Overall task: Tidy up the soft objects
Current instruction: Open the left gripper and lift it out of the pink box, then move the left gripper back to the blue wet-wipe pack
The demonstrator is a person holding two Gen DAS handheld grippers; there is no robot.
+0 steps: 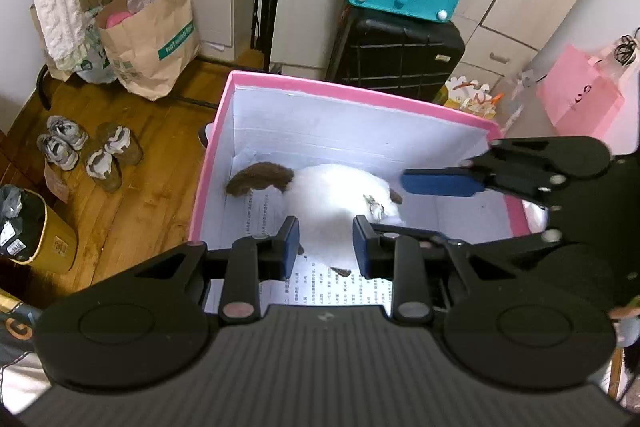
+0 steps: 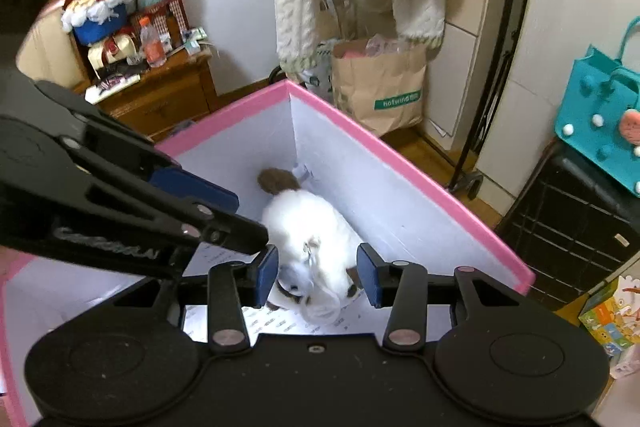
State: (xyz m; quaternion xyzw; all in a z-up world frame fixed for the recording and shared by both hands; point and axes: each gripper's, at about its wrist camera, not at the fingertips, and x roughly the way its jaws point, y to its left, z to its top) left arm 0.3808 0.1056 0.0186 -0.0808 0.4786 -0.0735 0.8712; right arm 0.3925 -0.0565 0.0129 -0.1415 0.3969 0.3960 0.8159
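Both claws, left gripper (image 1: pixel 326 247) and right gripper (image 2: pixel 318 275), hang empty, jaws parted, over the white plush toy (image 1: pixel 340 203) in the pink box (image 1: pixel 360 91); closing carelessly could snag its brown tail (image 1: pixel 260 179).

From my right wrist camera I look down into a pink-rimmed cardboard box with white inner walls (image 2: pixel 400 187). A fluffy white plush toy with a brown tail (image 2: pixel 312 231) lies on its floor over a printed paper sheet (image 2: pixel 280 325). My right gripper (image 2: pixel 318 277) hangs above the toy's head end, blue pads apart and not pressing it. The left gripper (image 2: pixel 224 215) reaches in from the left. Behind stand a brown paper bag (image 2: pixel 380 95) and a wooden cabinet (image 2: pixel 168 99).
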